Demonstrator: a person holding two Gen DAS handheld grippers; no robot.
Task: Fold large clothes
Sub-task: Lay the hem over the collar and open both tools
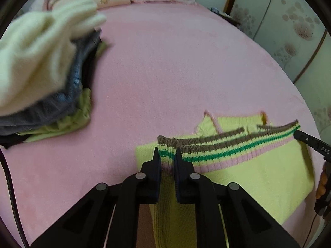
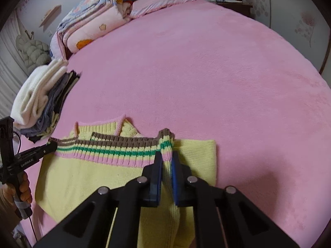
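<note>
Two black hand-held grippers pinch the striped hem of a yellow knit sweater (image 2: 86, 177) on a pink bed. The left gripper (image 1: 167, 155) is clamped on one corner of the ribbed band (image 1: 238, 148), its fingers pressed against the knit; the right gripper (image 2: 167, 157) grips the opposite corner in the same way, blue pads tight on the cloth. The band, striped brown, green and pink, is stretched between the two tools, and the sweater's body lies flat beneath and just ahead of them. A person's hand (image 2: 22, 188) holds the left tool's handle. The pink bedspread (image 2: 206, 72) stretches bare beyond the sweater. Farther off, to the left of both grippers, one stack of folded clothes (image 2: 39, 103) sits near the bed's edge, a cream piece on top. At the headboard lie folded quilts (image 2: 93, 20) and a pink pillow (image 2: 161, 0). Floral-patterned wardrobe doors (image 1: 289, 31) stand to the right.
</note>
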